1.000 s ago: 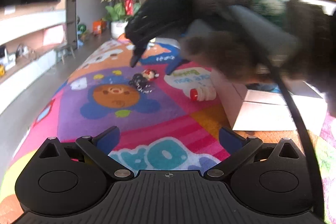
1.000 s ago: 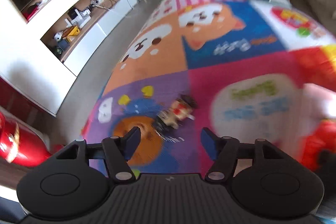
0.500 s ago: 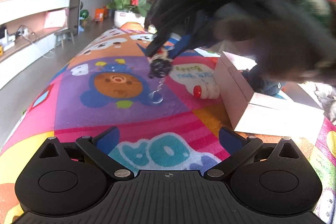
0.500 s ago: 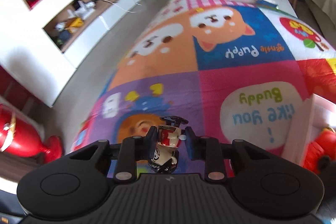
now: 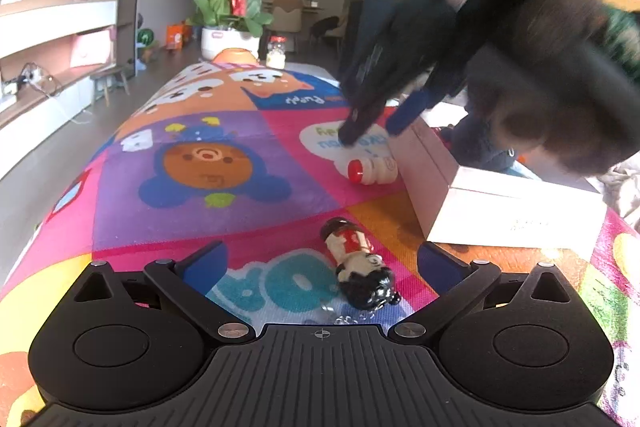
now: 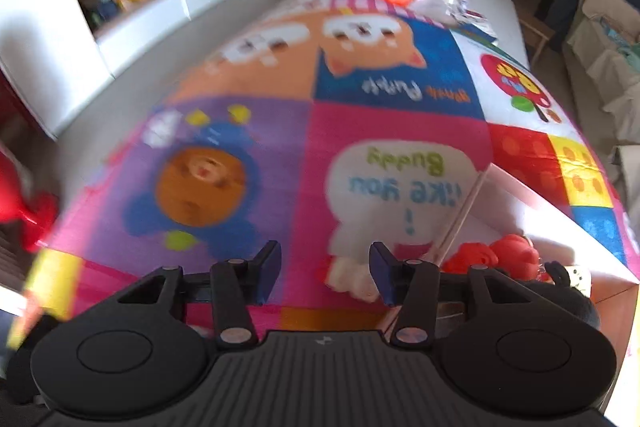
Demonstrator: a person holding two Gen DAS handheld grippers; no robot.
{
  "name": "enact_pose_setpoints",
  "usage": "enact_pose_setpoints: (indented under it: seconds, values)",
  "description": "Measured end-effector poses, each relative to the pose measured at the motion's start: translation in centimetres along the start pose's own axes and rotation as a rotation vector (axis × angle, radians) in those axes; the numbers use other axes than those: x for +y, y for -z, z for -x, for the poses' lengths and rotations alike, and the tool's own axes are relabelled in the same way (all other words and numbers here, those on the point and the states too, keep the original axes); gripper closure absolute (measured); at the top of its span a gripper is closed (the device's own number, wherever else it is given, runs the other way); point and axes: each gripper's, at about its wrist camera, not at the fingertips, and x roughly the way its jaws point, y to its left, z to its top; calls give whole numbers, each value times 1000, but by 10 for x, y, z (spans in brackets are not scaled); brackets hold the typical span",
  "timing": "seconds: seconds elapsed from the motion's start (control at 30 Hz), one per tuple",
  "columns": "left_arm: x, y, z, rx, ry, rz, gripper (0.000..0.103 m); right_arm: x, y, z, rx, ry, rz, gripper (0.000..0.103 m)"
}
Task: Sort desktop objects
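- Bright cartoon cloth (image 5: 208, 167) covers the tabletop, with a potted orchid (image 5: 234, 11) at its far end and shelving along the room's left wall.
- I see my left gripper (image 5: 322, 263) low over the near edge, its fingers spread wide and holding nothing.
- Lying between those fingers is the figurine keychain (image 5: 356, 267), on its side, dark-haired head toward me, with its chain trailing under the camera housing.
- My right gripper (image 6: 324, 267) hangs above the far side of the cloth, fingers apart and empty; in the left view it reaches down near the white box (image 5: 492, 203).
- A small bottle with a red cap (image 5: 370, 169) lies on its side just beside the box's near wall.
- Inside the box I make out something red (image 6: 496, 255) and something dark; the right view is blurred, so I cannot say what they are.
- I judge the figurine light and rigid, with a glossy finish that may slip; the loose chain will swing and could snag.
- I would take it across the torso, below the head, where the sides run closest to parallel.
- The bottle looks like light plastic and, being round, may roll; a grip across its body seems safer than one at the cap.
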Motion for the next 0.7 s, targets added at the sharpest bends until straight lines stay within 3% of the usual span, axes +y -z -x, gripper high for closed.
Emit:
enact_pose_setpoints:
  seconds: [0.17,0.2,0.23,0.43,0.53,0.7]
  values:
    - [5,-1,-3,7,16,23,0,6,2,-33,75,61,41,55]
    - [6,-1,-3,8,19,28,0,10,3,-35,83,67,63,60]
    - [6,0,-3,10,21,33,0,15,5,-36,97,62,95,76]
    - [7,0,-4,12,25,45,0,25,24,-11,75,-21,130,75]
    - [7,0,-4,9,25,44,0,26,38,14,43,-72,114,75]
    - [7,0,-4,11,23,45,0,8,81,77,-118,-162,15,75]
